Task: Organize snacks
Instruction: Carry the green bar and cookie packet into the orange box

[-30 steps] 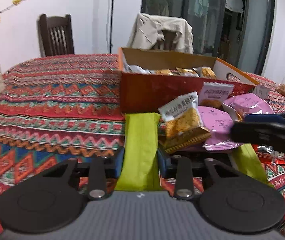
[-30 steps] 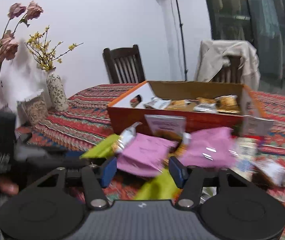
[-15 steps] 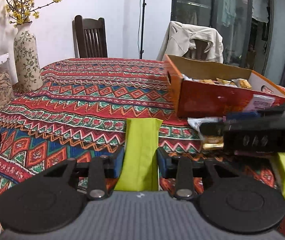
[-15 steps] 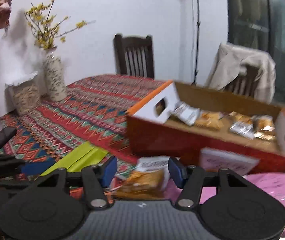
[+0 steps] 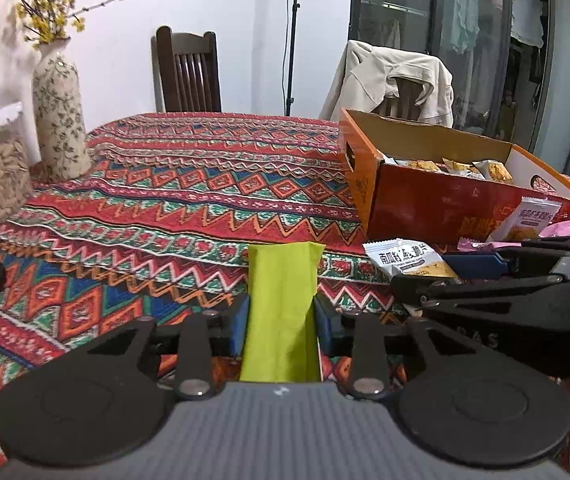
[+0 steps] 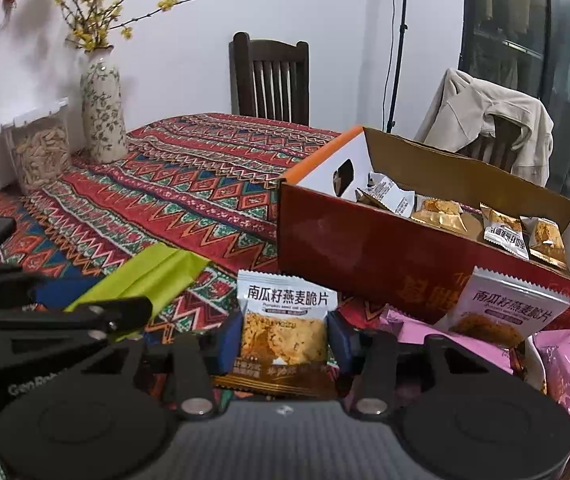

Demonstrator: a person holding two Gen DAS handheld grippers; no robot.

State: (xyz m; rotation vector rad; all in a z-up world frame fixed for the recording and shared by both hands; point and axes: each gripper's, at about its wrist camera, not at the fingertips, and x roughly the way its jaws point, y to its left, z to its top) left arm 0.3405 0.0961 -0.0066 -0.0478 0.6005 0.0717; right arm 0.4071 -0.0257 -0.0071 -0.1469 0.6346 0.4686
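Snacks were split between my two grippers: my left gripper (image 5: 281, 320) sat clamped on a lime-green flat foil packet (image 5: 283, 300), long axis pointing to 12 o'clock. My right gripper (image 6: 283, 338) was closing on a white-and-gold crisp sachet (image 6: 285, 320). An orange cardboard box (image 6: 365, 256) lay at 1 o'clock, nearer my right hand.

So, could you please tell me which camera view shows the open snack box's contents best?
The right wrist view: the orange box sits close, with several packets visible inside. The left wrist view shows the box farther off and side-on; only a few packet tops peek over its wall.
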